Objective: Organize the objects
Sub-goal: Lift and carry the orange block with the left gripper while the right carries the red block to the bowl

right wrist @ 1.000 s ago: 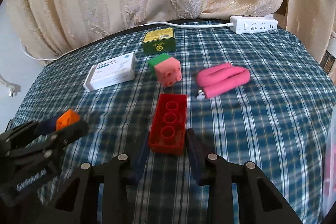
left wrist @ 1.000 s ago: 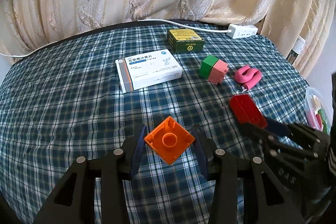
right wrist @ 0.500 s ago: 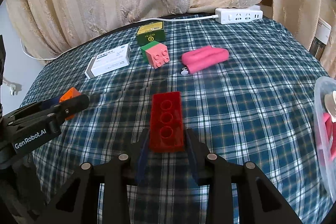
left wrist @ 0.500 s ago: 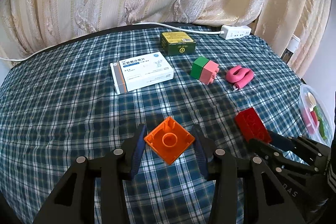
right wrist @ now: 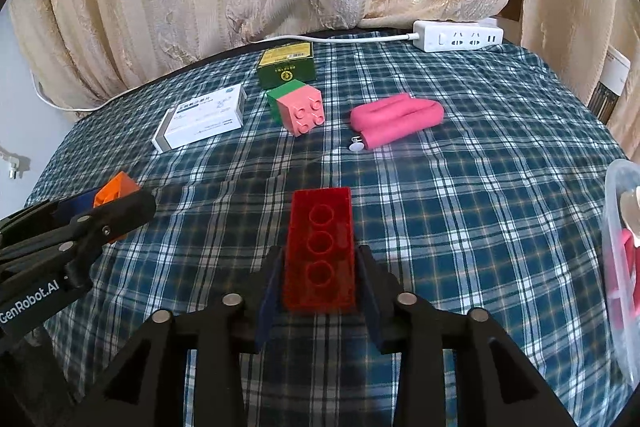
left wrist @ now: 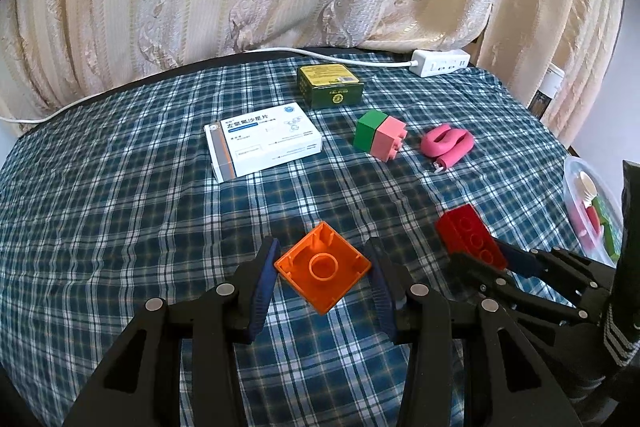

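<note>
Left gripper (left wrist: 322, 269) clamped on orange block (left wrist: 322, 265), hollow underside facing camera, held above plaid table (left wrist: 120, 207) near its front edge. Right gripper (right wrist: 318, 277) nearly closed on red brick (right wrist: 320, 247), also near the front edge, beside clear bin (right wrist: 618, 247) at the right edge.

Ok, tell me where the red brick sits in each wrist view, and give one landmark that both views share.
Left wrist view: red brick at lower right, held by the right gripper.
Right wrist view: red brick at bottom centre, between that gripper's fingers.
Shared landmark: the joined green and pink blocks, beyond the brick.
</note>
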`<control>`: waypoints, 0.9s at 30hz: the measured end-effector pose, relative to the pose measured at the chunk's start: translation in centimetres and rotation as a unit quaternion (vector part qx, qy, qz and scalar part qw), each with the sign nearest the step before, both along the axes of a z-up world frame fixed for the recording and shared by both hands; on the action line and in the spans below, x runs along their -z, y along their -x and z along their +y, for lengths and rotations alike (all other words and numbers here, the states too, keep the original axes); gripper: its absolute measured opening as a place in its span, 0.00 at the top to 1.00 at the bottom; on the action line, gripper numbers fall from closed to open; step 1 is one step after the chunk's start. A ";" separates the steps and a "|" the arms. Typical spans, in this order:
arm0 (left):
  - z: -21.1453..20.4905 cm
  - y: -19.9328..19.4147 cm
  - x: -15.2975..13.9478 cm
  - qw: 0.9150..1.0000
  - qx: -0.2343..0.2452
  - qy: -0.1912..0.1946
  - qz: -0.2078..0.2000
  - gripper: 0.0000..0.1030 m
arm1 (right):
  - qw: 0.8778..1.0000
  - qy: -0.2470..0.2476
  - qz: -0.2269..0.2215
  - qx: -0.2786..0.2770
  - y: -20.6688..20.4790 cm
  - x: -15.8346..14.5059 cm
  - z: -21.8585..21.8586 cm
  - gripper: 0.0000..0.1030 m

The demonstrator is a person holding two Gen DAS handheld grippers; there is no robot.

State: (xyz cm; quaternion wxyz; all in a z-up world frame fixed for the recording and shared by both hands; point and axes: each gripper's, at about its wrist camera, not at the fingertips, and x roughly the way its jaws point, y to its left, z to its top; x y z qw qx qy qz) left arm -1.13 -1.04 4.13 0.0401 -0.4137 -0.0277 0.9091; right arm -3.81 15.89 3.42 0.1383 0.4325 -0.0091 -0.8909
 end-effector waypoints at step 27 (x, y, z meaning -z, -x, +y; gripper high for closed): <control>5.8 -0.8 -0.7 0.998 0.064 0.026 0.007 0.56 | 0.993 0.047 0.069 0.080 -6.0 -4.4 7.6 0.68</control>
